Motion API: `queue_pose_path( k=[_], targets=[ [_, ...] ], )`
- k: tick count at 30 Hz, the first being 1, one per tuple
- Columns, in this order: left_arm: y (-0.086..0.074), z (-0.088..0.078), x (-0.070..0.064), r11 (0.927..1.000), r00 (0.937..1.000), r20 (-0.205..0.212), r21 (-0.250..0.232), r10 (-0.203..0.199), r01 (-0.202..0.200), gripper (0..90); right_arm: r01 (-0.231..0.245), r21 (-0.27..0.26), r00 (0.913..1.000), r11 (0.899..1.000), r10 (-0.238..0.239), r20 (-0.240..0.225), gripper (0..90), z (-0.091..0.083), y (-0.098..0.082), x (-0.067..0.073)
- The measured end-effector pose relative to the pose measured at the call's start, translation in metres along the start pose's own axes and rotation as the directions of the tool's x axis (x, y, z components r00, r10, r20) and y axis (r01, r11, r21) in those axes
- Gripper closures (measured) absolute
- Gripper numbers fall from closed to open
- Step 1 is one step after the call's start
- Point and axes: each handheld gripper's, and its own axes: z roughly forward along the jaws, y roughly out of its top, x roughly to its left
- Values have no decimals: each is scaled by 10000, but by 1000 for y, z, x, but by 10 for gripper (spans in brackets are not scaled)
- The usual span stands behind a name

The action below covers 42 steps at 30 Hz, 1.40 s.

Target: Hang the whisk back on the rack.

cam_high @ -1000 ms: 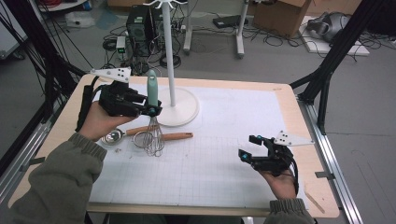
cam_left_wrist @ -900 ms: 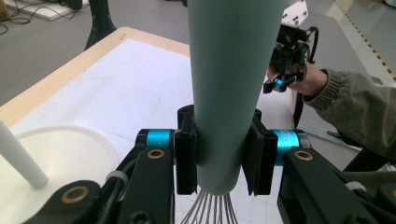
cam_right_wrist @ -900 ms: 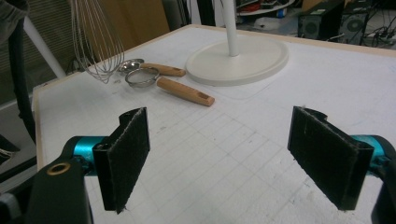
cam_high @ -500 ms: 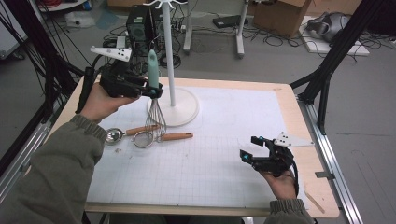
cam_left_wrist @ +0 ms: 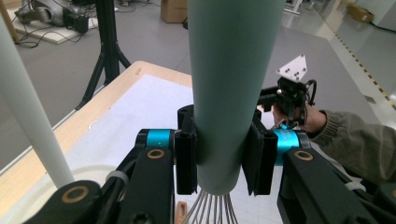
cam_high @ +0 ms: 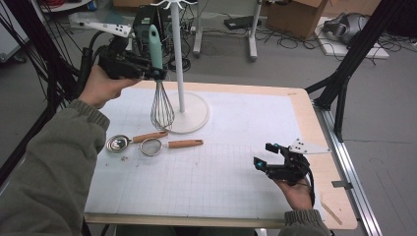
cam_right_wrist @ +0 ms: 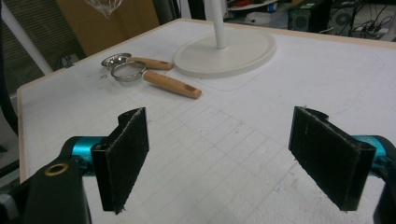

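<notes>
A whisk (cam_high: pixel 161 98) with a pale green handle (cam_left_wrist: pixel 231 84) hangs upright in the air, wires down, above the mat's far left part. My left gripper (cam_high: pixel 147 69) is shut on that handle, and its pads (cam_left_wrist: pixel 187 161) press both sides of it. The white stand's pole (cam_high: pixel 176 54) rises just right of the whisk, and its round base (cam_high: pixel 194 115) sits on the mat. My right gripper (cam_high: pixel 263 160) rests low over the mat near the front right, open with nothing between its pads (cam_right_wrist: pixel 123 154).
A small strainer (cam_high: pixel 169 145) and a metal measuring spoon (cam_high: pixel 130 141), both with wooden handles, lie on the white grid mat (cam_high: pixel 221 172) left of centre. The table's wooden edge (cam_high: pixel 324 147) runs along the right. Black frame legs and cables stand beyond the table.
My left gripper has lifted the whisk off the mat and carried it up and away, close to the stand's pole. The right gripper has stayed where it was.
</notes>
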Motion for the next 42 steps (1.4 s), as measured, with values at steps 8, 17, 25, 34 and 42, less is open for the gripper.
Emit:
queue_pose_path(
  k=[8, 17, 25, 34, 42],
  targets=[
    [14, 2, 18, 9998, 9998, -74, -66, -204, 203, 692, 62, -5, 10000, 10000, -62, 43, 190, -2, 0, 0],
    [23, 9, 33, 9988, 9989, 173, -228, -433, 437, 692, 60, -45, 10000, 10000, -60, 17, 190, -2, 0, 0],
    [33, 14, 46, 9949, 9949, 711, -658, -721, 768, 692, 55, -199, 10000, 9998, -53, 78, 190, -4, 0, -1],
    [28, 21, 57, 9940, 9918, 890, -521, -917, 966, 692, 55, -240, 10000, 9997, -53, 75, 190, -6, 0, -1],
    [24, 26, 65, 9907, 9879, 1021, -580, -1171, 1234, 691, 62, -352, 10000, 9994, -61, 34, 190, -7, 0, -1]
  ],
)
